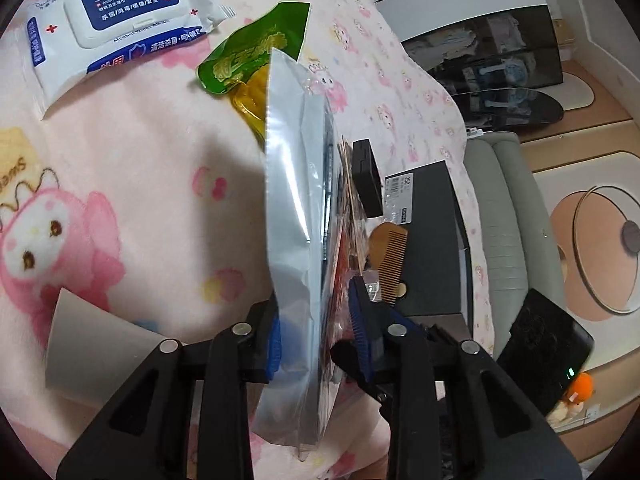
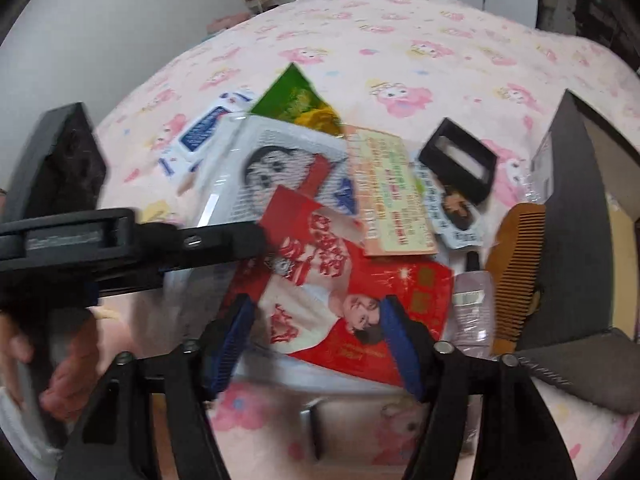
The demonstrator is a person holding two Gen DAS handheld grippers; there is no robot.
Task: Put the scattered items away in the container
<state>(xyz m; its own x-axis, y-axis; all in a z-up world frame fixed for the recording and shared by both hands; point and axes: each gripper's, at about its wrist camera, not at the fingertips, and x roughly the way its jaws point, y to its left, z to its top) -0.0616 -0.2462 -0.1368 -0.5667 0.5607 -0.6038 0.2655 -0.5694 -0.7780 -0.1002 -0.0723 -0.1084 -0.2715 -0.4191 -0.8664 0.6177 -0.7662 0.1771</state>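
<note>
My left gripper (image 1: 316, 312) is shut on a silver packet (image 1: 296, 184), which it holds edge-on above the pink blanket, with a red packet (image 1: 340, 264) pressed against the packet's right side. In the right wrist view the left gripper (image 2: 236, 240) reaches in from the left onto the silver packet (image 2: 280, 168). My right gripper (image 2: 316, 312) hangs open just over the red packet (image 2: 340, 280). The dark open box (image 1: 432, 240) stands to the right, also seen from the right wrist as the box (image 2: 576, 220). Beside it lie a wooden comb (image 2: 516, 272), a small bottle (image 2: 472, 300) and a small black case (image 2: 460, 160).
A wipes pack (image 1: 120, 20) and a green packet (image 1: 248, 60) lie further up the blanket (image 1: 140, 160). An orange printed packet (image 2: 388, 192) and a small sachet (image 2: 452, 208) rest among the pile. A grey card (image 1: 92, 344) lies near left. The bed edge drops to the floor (image 1: 580, 160) on the right.
</note>
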